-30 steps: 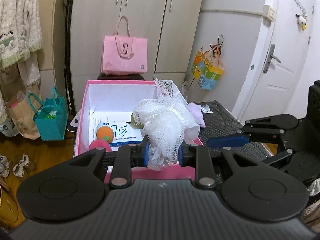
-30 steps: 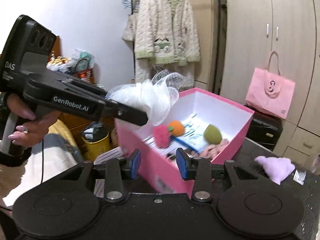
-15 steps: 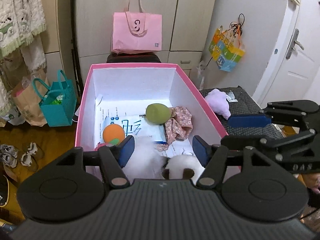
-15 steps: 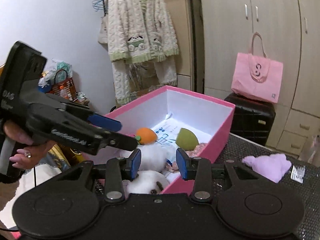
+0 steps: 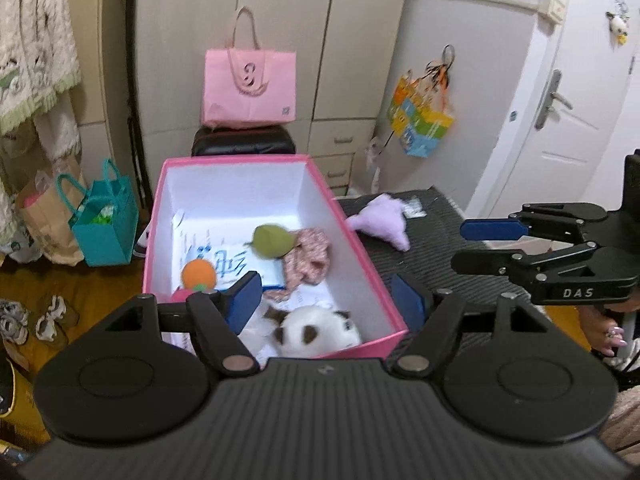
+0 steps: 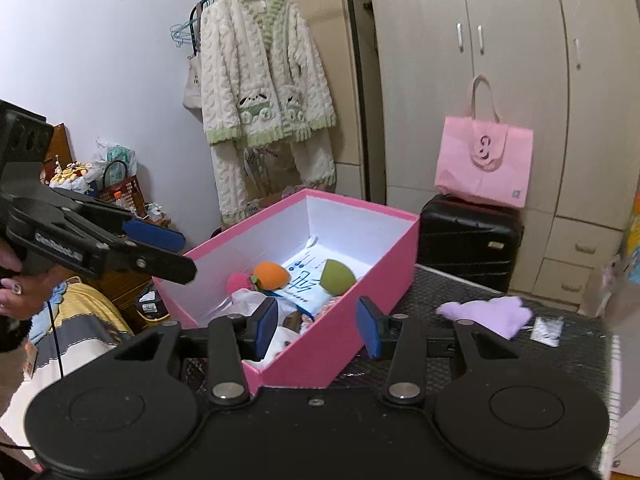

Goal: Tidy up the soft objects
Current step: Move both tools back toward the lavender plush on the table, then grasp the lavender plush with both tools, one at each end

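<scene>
My left tool (image 5: 326, 296) has just been opening and stands wide and empty above the pink box (image 5: 360, 256). My right tool (image 6: 318, 326), also parted with nothing between, should swing to the purple plush (image 6: 492, 314) lying floppy on the bench (image 6: 568, 354) beside the box.

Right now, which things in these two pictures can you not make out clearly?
- White mesh pouf: in the pink box, left wrist view, mostly behind the left gripper finger.
- Panda plush: right wrist view shows only a sliver behind the right gripper finger.
- Small packet: print too small to read.
- Pink ball: left wrist view, mostly behind the gripper.
</scene>
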`<action>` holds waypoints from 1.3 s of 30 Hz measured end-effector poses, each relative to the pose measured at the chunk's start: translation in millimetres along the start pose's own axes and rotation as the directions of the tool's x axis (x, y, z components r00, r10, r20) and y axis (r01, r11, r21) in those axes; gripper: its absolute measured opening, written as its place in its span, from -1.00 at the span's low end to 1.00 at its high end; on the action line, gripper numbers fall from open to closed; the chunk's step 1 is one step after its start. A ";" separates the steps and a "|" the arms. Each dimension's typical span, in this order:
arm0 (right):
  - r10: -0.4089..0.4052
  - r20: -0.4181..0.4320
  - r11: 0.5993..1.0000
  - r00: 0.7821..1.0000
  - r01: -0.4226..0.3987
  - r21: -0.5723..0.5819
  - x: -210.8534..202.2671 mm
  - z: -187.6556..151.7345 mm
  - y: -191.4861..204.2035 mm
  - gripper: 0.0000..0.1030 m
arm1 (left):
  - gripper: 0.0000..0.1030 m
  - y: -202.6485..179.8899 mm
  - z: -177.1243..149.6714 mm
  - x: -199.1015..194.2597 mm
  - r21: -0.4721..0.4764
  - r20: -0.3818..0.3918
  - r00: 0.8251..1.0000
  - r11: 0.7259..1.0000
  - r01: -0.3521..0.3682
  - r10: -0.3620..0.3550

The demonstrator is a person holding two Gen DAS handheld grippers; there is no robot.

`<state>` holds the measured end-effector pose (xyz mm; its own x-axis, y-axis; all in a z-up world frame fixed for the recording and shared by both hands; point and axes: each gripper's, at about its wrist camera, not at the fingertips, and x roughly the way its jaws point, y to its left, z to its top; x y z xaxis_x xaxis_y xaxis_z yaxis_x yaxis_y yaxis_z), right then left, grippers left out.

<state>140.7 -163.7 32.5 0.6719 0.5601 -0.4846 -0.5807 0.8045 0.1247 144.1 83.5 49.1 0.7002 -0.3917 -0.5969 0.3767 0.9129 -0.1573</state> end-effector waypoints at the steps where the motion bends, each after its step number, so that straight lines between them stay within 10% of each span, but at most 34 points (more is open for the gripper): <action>1: -0.004 0.005 1.000 1.000 0.004 0.000 -5.5 0.4 -1.4 -0.03 | 0.43 -7.2 2.5 -2.9 0.010 0.013 1.000 1.000 0.001 -0.001; 19: -0.089 0.056 0.995 0.994 0.086 0.058 -51.4 -1.6 -73.1 0.44 | 0.73 -114.4 25.8 34.0 0.146 0.175 0.981 0.987 0.061 -0.086; 30: -0.153 0.102 0.979 0.983 0.137 0.150 -16.3 -10.9 -145.8 0.54 | 0.93 -133.7 6.9 110.7 0.070 0.259 0.961 0.991 -0.116 0.095; 39: -0.136 0.115 0.983 0.984 0.119 0.139 25.7 -24.6 -188.7 0.60 | 0.93 -140.3 -3.7 175.6 -0.115 0.190 0.980 0.993 -0.038 0.060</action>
<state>256.2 -306.0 -24.7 0.7931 0.4647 -0.3938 -0.4266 0.8852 0.1854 212.0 -112.9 -36.6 0.8239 -0.3509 -0.4450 0.2772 0.9344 -0.2237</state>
